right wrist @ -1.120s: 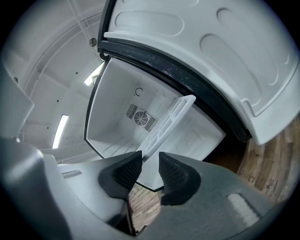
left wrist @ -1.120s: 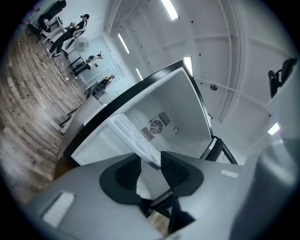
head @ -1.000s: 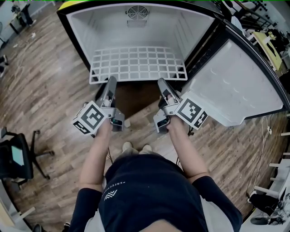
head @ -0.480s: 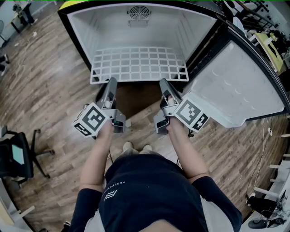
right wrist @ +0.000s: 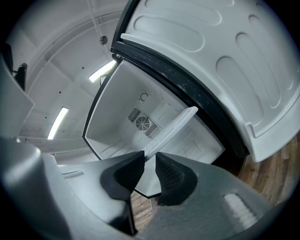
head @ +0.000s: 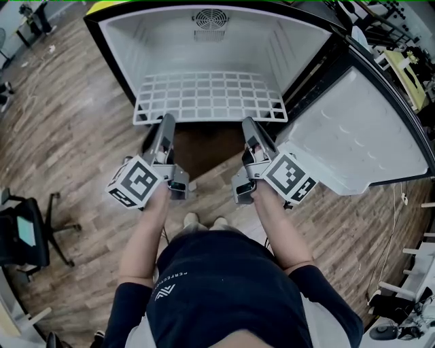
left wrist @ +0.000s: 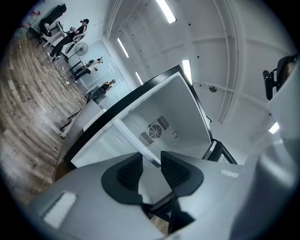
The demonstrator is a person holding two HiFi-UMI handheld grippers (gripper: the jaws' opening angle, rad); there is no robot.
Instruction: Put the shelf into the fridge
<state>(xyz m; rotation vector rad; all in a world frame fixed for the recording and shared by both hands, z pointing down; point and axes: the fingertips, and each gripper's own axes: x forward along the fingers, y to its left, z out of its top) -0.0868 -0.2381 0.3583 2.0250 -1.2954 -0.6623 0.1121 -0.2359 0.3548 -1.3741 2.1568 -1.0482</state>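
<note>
Wood floor [head: 71,139], shelf [head: 207,96] at fridge [head: 153,41]

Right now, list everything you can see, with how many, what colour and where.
Fridge: one, black outside, white inside, open ahead.
Fridge door: one, white lining, swung open at right.
Fan vent: one, grey, fridge's back wall.
Wire shelf: one, white, in the fridge opening.
Office chair: one, black, far left.
Floor: one, brown wood planks.
Shoes: two, pale, between the arms.
Left hand-held gripper: one, grey, shut on the shelf's front edge.
Right hand-held gripper: one, grey, jaws just been closing, shut on the shelf's front edge.
</note>
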